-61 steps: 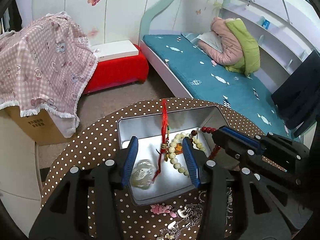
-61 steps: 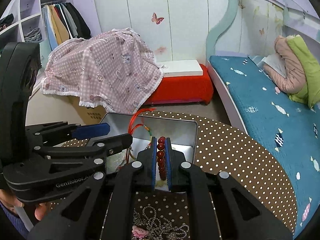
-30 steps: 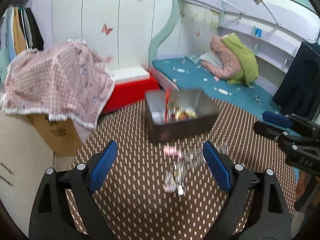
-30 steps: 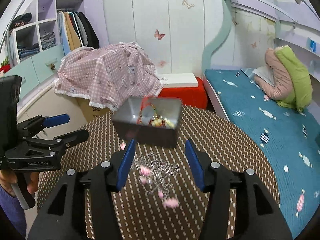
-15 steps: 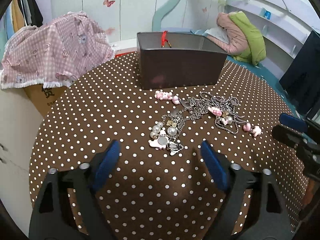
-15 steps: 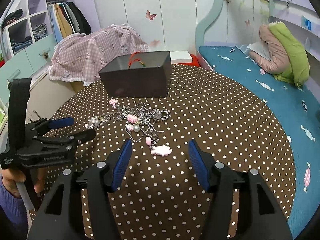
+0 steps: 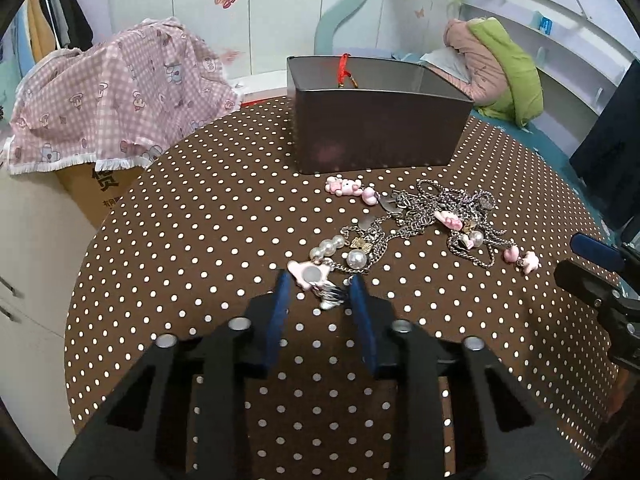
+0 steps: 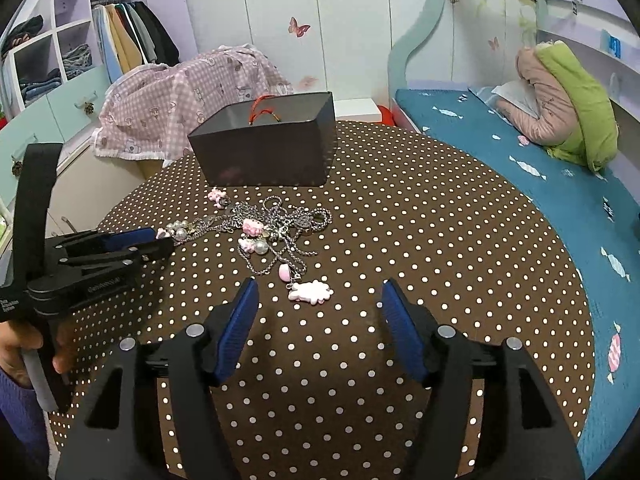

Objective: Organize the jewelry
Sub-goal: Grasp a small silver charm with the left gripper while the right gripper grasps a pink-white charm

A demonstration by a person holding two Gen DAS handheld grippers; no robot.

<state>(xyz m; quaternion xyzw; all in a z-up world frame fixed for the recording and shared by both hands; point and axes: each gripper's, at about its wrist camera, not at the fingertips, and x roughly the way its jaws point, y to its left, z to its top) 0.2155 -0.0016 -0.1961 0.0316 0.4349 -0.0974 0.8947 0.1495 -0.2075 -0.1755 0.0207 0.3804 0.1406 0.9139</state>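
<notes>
With some pieces already in the box, a tangled jewelry pile remains before it; left gripper has just been closing around the pile's nearest charm, right gripper released.

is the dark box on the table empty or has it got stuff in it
Not empty: a red cord sticks up over the rim of the box. What else lies inside cannot be told; both views are too low to see in.

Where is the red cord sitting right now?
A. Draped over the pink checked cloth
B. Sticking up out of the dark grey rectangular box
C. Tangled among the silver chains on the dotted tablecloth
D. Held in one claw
B: the red cord pokes above the rim of the dark grey rectangular box, apart from the chains on the cloth.
</notes>
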